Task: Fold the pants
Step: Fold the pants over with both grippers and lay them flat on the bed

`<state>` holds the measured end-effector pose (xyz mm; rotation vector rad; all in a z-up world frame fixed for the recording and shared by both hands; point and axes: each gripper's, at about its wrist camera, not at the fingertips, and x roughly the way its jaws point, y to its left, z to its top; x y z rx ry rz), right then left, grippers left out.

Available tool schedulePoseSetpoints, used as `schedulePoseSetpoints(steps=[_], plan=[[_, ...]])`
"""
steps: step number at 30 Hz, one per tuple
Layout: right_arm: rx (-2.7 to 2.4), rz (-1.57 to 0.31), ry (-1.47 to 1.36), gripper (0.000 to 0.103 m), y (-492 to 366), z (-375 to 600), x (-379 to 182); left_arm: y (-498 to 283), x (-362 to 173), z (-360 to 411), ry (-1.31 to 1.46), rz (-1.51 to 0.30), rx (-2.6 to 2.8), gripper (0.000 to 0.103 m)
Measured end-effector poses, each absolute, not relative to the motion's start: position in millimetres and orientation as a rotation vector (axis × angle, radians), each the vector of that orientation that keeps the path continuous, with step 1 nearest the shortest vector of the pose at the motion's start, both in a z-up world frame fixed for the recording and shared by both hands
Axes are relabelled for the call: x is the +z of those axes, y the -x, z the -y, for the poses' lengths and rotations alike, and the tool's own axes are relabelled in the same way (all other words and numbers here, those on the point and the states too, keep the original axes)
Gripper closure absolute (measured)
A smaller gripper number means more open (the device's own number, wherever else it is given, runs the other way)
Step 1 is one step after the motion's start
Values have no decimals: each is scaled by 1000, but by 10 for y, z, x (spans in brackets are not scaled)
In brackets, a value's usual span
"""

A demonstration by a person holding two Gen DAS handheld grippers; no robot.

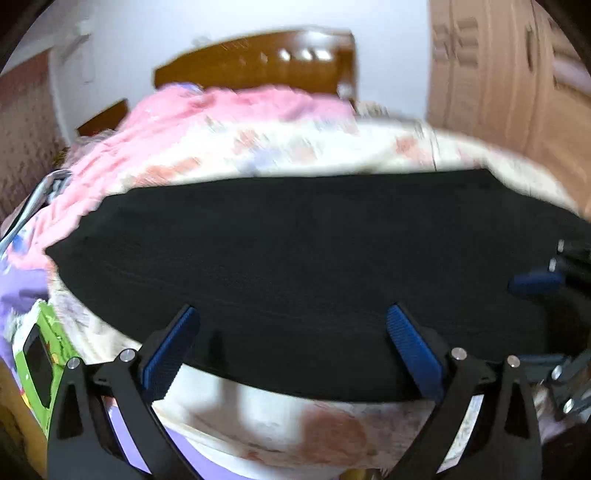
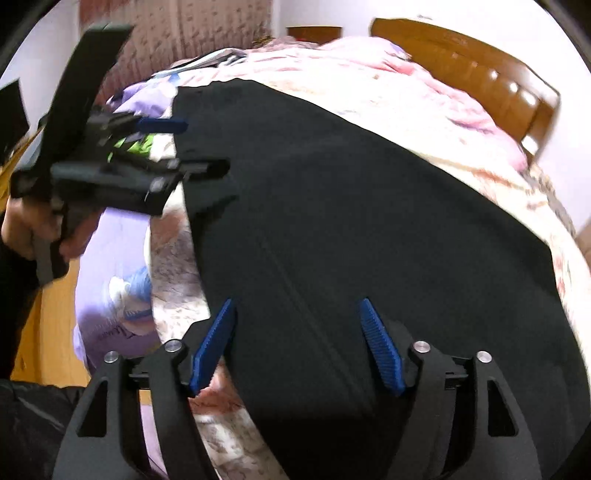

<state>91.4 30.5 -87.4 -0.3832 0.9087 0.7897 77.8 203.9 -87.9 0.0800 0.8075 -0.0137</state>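
your left gripper sits nearest the lens in its own view, jaws spread wide with nothing between the blue pads, poised over the near edge of the black pants. your right gripper is likewise spread apart and empty, its blue pads over the same dark cloth, the left pad just at the garment's edge.

the pants lie flat in a long black band across the bed, resting on a floral quilt of white, pink and lilac. in the right wrist view your left gripper appears at the pants' far corner, its jaws apart there too, held by your left hand; whether a finger touches the cloth cannot be told through the blur.

beyond the pants, a pink blanket is heaped toward the head of the bed. a green box lies at the left of the quilt. farthest back stand the wooden headboard, a white wall and a pale wardrobe.
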Motion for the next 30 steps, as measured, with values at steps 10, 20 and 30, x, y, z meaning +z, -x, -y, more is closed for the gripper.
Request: schedulePoseSetpoints(steps=[10,20,30], plan=[[680,-825,369,16,-1486,-11,-417,-1418,-424,-2099,-99,-755,-49,1],[446,-892,242,12,-2610,135,-875,-2614,-1072,-3210,234,-923,108,1],[434,-830,106,11,-2557,441,-622,-2408,-781,-2737,50,-821,327,2]])
